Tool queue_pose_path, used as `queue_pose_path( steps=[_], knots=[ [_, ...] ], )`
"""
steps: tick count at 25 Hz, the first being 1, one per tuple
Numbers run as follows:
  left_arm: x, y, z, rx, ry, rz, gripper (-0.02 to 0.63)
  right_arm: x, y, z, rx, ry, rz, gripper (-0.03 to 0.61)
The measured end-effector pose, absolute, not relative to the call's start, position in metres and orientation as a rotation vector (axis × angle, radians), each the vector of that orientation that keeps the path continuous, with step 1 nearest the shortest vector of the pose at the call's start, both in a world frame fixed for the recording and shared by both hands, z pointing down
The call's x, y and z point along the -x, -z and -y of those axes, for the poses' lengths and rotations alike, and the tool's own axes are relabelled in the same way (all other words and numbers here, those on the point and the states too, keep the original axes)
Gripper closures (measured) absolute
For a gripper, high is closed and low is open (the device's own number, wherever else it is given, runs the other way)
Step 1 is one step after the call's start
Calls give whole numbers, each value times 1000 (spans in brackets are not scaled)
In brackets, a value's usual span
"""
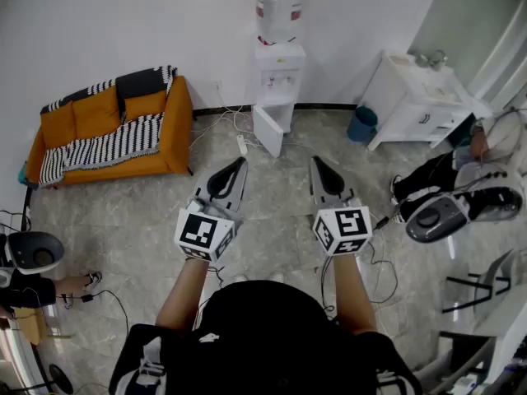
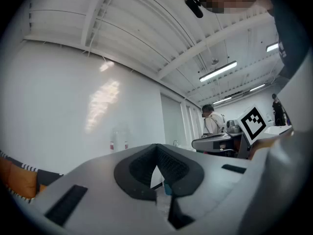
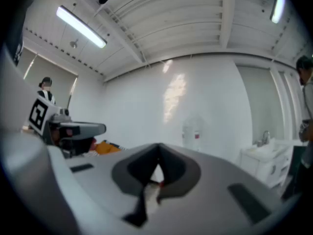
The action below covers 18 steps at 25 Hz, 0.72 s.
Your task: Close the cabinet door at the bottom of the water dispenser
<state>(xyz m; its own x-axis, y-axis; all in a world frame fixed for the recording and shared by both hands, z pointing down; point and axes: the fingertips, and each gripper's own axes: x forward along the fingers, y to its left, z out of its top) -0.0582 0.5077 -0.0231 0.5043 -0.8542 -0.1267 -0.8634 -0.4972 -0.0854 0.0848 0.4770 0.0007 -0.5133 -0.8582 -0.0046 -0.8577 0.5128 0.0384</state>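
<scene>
Seen from above, a person in a black top holds a gripper in each hand, side by side, out over a grey marbled floor [image 1: 280, 179]. The left gripper [image 1: 240, 165] and the right gripper [image 1: 317, 162] each carry a marker cube at the rear. Both are well apart from the water dispenser.

Only the head view shows the things at floor level. A white power strip [image 1: 241, 144] with trailing cables lies past the grippers. An orange sofa [image 1: 107, 126] with a striped throw stands at the left. A blue bin [image 1: 361, 124] and a white sink unit [image 1: 416, 97] are at the right. Farthest away, against the white wall, stands the white water dispenser [image 1: 278, 76] with a clear bottle [image 1: 280, 6] on top. The cabinet door [image 1: 267, 130] at its bottom is open, swung out towards the person.

The two gripper views look level across the room. They add a ribbed ceiling [image 2: 146, 33] with strip lights, which the head view does not show. In them the bottle is faint and blurred against the wall, and the open door cannot be made out behind the jaws. The left gripper view also shows a standing person [image 2: 211, 121] far off at the right.

In each gripper view the dark pads meet at their tips. Both pairs of fingers are closed, with nothing between them, and touch nothing.
</scene>
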Motion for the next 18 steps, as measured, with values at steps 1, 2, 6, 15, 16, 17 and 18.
queue_pose_path(
  steps=[1, 2, 6, 15, 16, 17, 18],
  knots=[
    [57, 20, -512, 2606, -100, -1495, 606, -86, -3, -482, -1546, 51, 2724, 545],
    [55, 18, -517, 2607, -97, -1493, 606, -88, -5, -487, -1549, 45, 2731, 545],
    [41, 11, -530, 2608, -82, -1487, 606, -100, -11, -502, -1543, 26, 2761, 545],
    [12, -17, -563, 2595, -72, -1473, 606, -125, -38, -540, -1544, 55, 2770, 545],
    [9, -24, -569, 2591, -73, -1473, 606, -128, -45, -545, -1543, 60, 2774, 545],
    [7, -28, -564, 2591, -72, -1477, 606, -130, -48, -541, -1537, 58, 2776, 545],
    [6, -27, -548, 2596, -68, -1485, 606, -131, -47, -525, -1527, 49, 2776, 545]
  ],
)
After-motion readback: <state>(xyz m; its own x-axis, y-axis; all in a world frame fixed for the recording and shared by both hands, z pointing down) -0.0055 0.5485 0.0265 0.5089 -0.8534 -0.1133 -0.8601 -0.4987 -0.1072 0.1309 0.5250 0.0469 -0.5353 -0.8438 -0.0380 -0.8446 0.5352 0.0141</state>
